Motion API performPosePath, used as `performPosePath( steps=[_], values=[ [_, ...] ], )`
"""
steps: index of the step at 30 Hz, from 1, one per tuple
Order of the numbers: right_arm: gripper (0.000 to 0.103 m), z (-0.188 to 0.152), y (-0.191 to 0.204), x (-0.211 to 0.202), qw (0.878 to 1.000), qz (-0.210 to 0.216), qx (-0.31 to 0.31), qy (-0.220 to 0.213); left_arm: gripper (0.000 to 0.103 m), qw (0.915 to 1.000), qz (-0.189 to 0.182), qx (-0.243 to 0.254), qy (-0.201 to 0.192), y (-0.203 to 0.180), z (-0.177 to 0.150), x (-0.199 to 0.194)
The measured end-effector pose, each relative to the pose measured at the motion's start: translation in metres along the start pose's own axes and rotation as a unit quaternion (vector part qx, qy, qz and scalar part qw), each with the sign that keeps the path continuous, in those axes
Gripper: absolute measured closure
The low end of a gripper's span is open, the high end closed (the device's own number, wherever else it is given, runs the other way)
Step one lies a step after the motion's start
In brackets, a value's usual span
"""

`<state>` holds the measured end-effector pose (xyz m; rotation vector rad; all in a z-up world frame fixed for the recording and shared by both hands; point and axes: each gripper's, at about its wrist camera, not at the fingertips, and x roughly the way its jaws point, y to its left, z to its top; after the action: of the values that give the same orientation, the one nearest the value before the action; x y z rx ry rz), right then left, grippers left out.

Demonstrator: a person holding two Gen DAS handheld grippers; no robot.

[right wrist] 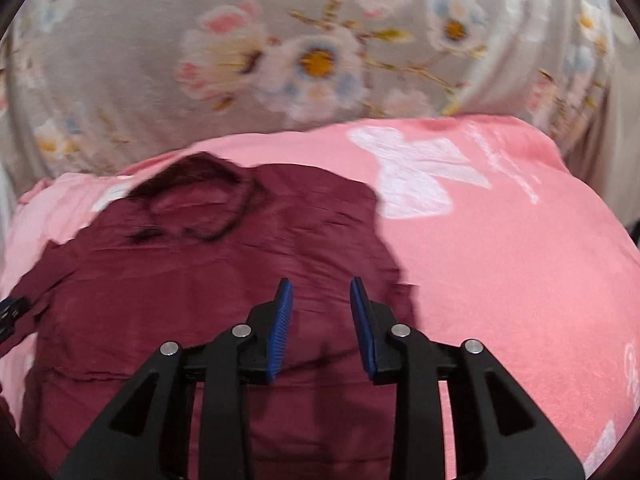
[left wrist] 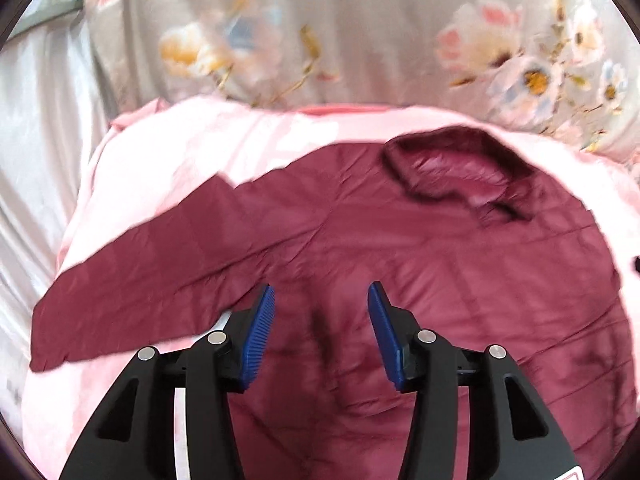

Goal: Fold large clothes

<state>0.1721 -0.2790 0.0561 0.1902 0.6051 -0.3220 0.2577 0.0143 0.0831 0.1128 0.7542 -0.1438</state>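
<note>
Biggest thing here is the grey flowery bedding [left wrist: 360, 32] filling the whole back of both views, bunched up behind everything else. In front of that there's a pink blanket [right wrist: 500, 240] with white shapes printed on it, spread out flat.

The maroon jacket [left wrist: 400, 240] is lying on top of that pink blanket, pretty much spread open. Its collar [left wrist: 452, 172] sits at the far end near the flowery bedding, and one sleeve [left wrist: 132, 280] stretches out to the left side in the left wrist view. On the right side the jacket's edge stops partway and the pink blanket is bare beyond it.

The left gripper [left wrist: 321, 292] hangs over the jacket body, jaws apart with nothing between the blue pads. The right gripper [right wrist: 321, 288] is also above the jacket, near its right edge, jaws apart too but narrower, and also holding nothing. Everything's a bit blurry.
</note>
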Motion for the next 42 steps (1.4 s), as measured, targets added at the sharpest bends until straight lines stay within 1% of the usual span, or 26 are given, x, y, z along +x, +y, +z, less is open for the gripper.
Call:
performPosePath(
  steps=[1,3,5,8,11,13,16,21,30,32,34,37,38,40,41,42],
  values=[
    [0.072,0.0,0.017,0.005,1.0,0.017,-0.012,0.004,0.051,1.0,-0.003,0.004,-0.003,-0.011,0.004,0.001],
    [0.072,-0.004,0.04,0.017,0.999,0.031,-0.032,0.013,0.051,0.9999,-0.011,0.011,-0.003,-0.032,0.007,0.008],
    [0.072,-0.013,0.06,0.031,0.998,0.035,-0.052,0.025,0.051,0.9997,-0.016,0.017,0.005,-0.051,0.005,0.023],
    [0.072,-0.027,0.08,0.054,0.995,0.029,-0.083,0.048,0.051,0.9993,-0.012,0.026,0.023,-0.074,-0.004,0.05],
    [0.072,-0.043,0.085,0.07,0.993,0.024,-0.092,0.071,0.05,0.9987,-0.009,0.024,0.044,-0.082,-0.016,0.071],
    [0.071,-0.048,0.083,0.076,0.993,0.028,-0.085,0.081,0.049,0.9982,-0.013,0.019,0.056,-0.082,-0.024,0.081],
    [0.07,-0.051,0.077,0.08,0.993,0.039,-0.07,0.087,0.047,0.9985,-0.017,0.013,0.051,-0.081,-0.03,0.086],
    [0.07,-0.056,0.081,0.081,0.993,0.026,-0.083,0.08,0.045,0.9989,-0.005,0.022,0.042,-0.085,-0.036,0.087],
    [0.066,-0.056,0.08,0.083,0.994,0.025,-0.078,0.078,0.043,0.999,-0.001,0.023,0.039,-0.086,-0.036,0.089],
    [0.066,-0.056,0.08,0.083,0.993,0.024,-0.079,0.079,0.042,0.999,0.0,0.022,0.04,-0.086,-0.036,0.089],
    [0.065,-0.056,0.08,0.083,0.994,0.024,-0.079,0.078,0.039,0.9991,-0.002,0.017,0.04,-0.085,-0.036,0.089],
    [0.064,-0.056,0.081,0.083,0.993,0.021,-0.08,0.079,0.036,0.9988,-0.025,0.0,0.041,-0.076,-0.034,0.087],
    [0.064,-0.056,0.081,0.083,0.993,0.021,-0.08,0.079,0.036,0.9981,-0.041,-0.013,0.044,-0.068,-0.034,0.084],
    [0.059,-0.054,0.078,0.082,0.994,0.025,-0.075,0.077,0.036,0.9965,-0.055,-0.04,0.049,-0.048,-0.035,0.072],
    [0.058,-0.054,0.077,0.08,0.994,0.026,-0.072,0.074,0.036,0.9946,-0.065,-0.064,0.049,-0.029,-0.036,0.062],
    [0.053,-0.053,0.075,0.076,0.995,0.022,-0.069,0.07,0.035,0.9926,-0.075,-0.082,0.049,-0.012,-0.037,0.053]
  ],
)
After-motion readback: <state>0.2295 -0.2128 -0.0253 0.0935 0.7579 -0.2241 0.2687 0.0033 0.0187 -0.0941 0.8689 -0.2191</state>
